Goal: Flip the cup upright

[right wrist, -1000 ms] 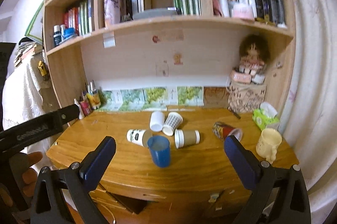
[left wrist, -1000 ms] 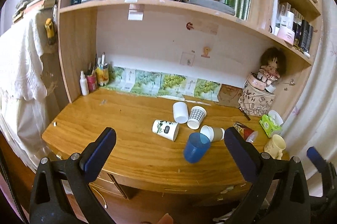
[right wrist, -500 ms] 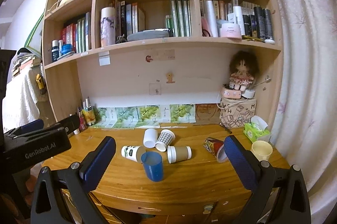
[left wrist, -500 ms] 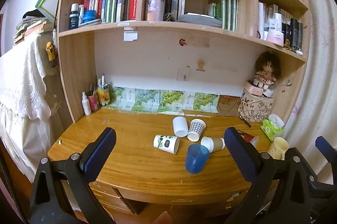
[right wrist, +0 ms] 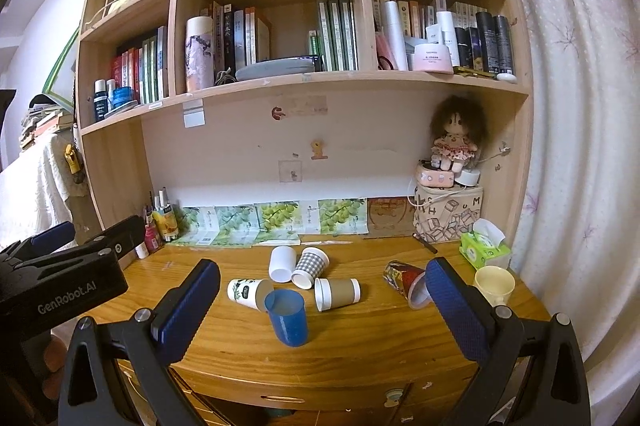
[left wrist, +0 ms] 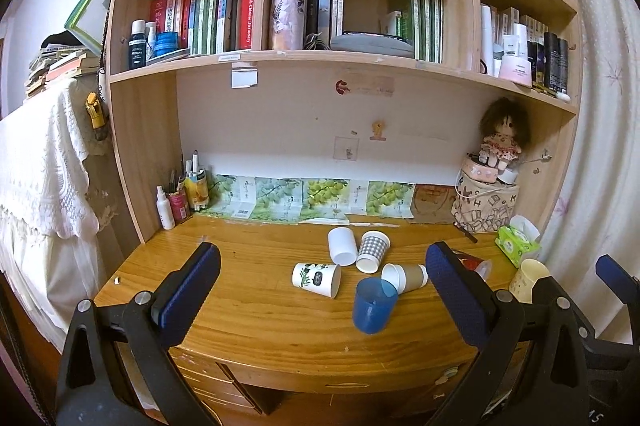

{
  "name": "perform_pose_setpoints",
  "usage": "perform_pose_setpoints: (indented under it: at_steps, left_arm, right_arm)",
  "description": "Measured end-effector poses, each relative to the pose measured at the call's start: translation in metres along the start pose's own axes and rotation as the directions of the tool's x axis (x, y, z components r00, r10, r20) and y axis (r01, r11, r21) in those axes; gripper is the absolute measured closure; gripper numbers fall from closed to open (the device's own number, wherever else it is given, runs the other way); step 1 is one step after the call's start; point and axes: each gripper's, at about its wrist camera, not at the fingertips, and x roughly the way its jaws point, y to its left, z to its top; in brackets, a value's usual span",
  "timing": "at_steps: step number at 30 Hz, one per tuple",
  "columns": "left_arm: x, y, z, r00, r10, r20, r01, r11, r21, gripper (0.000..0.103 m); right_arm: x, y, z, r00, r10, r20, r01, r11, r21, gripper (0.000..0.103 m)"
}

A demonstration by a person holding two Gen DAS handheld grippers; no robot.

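Note:
Several paper cups lie on their sides mid-desk: a panda-print cup (left wrist: 316, 279) (right wrist: 248, 292), a plain white cup (left wrist: 342, 246) (right wrist: 281, 263), a checked cup (left wrist: 372, 251) (right wrist: 309, 267), a brown-sleeved cup (left wrist: 405, 277) (right wrist: 337, 293) and a red patterned cup (right wrist: 406, 283). A blue plastic cup (left wrist: 374, 305) (right wrist: 287, 318) stands upright near the front. My left gripper (left wrist: 323, 300) and right gripper (right wrist: 323, 300) are both open and empty, held back from the desk's front edge.
A cream mug (right wrist: 494, 284) and a green tissue pack (right wrist: 484, 248) stand at the right of the wooden desk (right wrist: 360, 338). A printed box with a doll (right wrist: 448, 218) is at back right, bottles and pens (left wrist: 182, 194) at back left. Bookshelves hang above.
Both grippers have pulled back and tilted up, so the desk sits lower and farther in view and more shelves show. The cups have not moved.

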Motion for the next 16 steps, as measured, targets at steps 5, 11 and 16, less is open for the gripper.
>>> perform_pose_setpoints:
  at_steps: [5, 11, 16]
  left_arm:
    - [0.001, -0.002, -0.001, 1.0, -0.006, -0.005, 0.006, 1.0, 0.002, 0.0]
    - [0.003, -0.002, -0.001, 1.0, 0.0, -0.002, 0.0, 1.0, 0.001, 0.0]
    - [0.006, -0.001, 0.001, 1.0, 0.001, -0.007, -0.001, 1.0, -0.006, 0.0]
  right_arm:
    - [0.002, 0.0, 0.0, 1.0, 0.0, -0.01, 0.0, 1.0, -0.002, 0.0]
    - [0.005, 0.001, 0.001, 1.0, -0.001, -0.024, 0.0, 1.0, -0.009, 0.0]
    - [0.011, 0.003, 0.002, 0.999, 0.006, -0.046, -0.006, 1.0, -0.013, 0.0]
